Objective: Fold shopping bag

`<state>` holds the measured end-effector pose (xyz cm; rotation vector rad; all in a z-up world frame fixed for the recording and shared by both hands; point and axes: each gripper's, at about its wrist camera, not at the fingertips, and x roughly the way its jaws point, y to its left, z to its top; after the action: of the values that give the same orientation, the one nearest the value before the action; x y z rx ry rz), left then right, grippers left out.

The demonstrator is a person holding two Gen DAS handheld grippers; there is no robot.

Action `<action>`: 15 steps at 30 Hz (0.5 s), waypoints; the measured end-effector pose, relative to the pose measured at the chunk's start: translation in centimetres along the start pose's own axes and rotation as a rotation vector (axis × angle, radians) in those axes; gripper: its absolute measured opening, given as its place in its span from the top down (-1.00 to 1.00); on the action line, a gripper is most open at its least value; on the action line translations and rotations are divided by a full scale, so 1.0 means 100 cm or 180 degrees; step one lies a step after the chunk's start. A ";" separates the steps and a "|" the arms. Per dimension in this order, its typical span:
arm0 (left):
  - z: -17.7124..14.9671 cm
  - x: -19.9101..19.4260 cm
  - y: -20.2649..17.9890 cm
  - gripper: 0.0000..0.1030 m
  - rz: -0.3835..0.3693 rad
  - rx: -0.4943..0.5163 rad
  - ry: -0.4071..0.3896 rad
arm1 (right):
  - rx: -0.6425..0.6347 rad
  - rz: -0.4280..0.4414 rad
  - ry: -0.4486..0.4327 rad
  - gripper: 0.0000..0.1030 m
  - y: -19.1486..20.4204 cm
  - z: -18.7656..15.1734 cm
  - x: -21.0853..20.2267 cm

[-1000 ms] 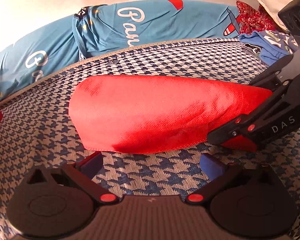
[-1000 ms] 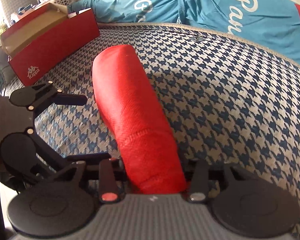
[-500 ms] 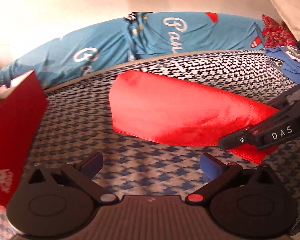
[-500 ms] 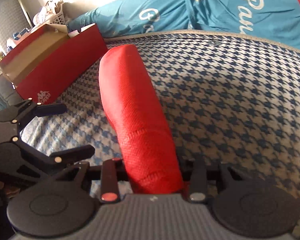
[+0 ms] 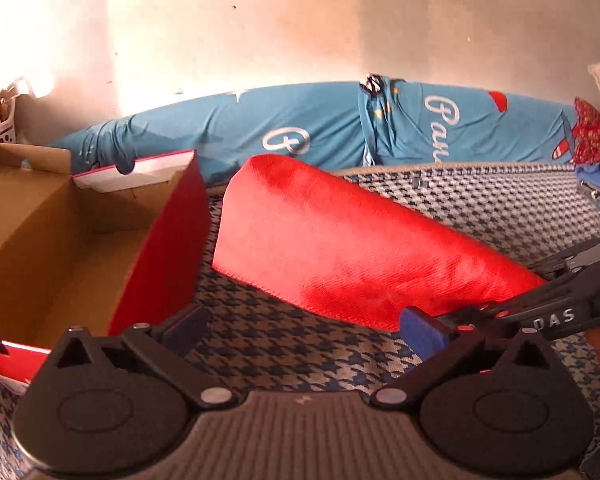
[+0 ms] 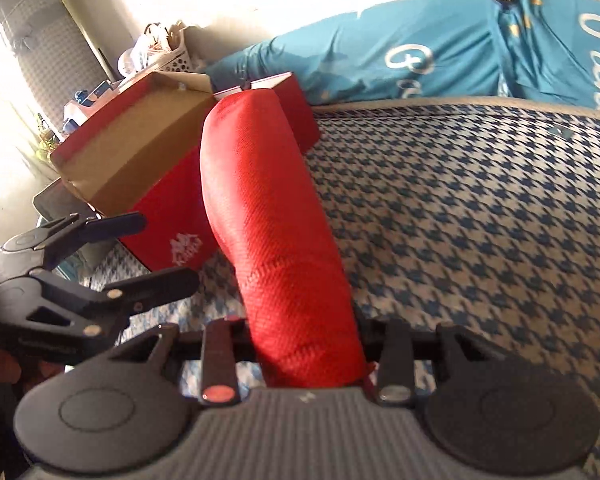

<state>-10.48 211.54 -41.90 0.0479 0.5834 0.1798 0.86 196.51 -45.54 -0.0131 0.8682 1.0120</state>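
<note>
Item: red non-woven fabric shopping bag, folded into a long flat strip, held off the blue-and-white houndstooth bedcover at its near end, far end reaching toward the open red cardboard shoebox.

Holder: right gripper, jaws narrow and clamped on the strip's near end.

Left gripper: jaws wide, nothing between them, beside the bag.

Change: a second ago the strip lay mid-bed with the box out of the left view; now both grippers have travelled sideways and the box sits just beside the bag.

Reading: folding looks finished; the bag is probably being carried to the box.

Background: teal printed bolster along the wall.
</note>
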 end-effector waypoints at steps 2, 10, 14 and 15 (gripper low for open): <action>0.004 -0.005 0.009 -1.00 0.0075 0.0039 -0.0052 | 0.0017 0.0026 -0.0008 0.34 0.007 0.003 0.000; 0.010 -0.011 0.047 -1.00 0.0310 -0.0053 -0.0037 | -0.0035 0.0108 -0.0063 0.34 0.038 0.025 0.012; 0.012 -0.008 0.063 -1.00 0.0405 -0.0081 0.0007 | -0.0047 0.0127 -0.0056 0.34 0.051 0.036 0.022; 0.011 -0.006 0.066 -1.00 0.0421 -0.0047 0.0034 | -0.0058 0.0128 -0.0052 0.34 0.055 0.037 0.024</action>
<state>-11.35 217.94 -40.01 0.0712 0.5899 0.3129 -0.30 202.77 -42.57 -0.0029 0.8470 1.0562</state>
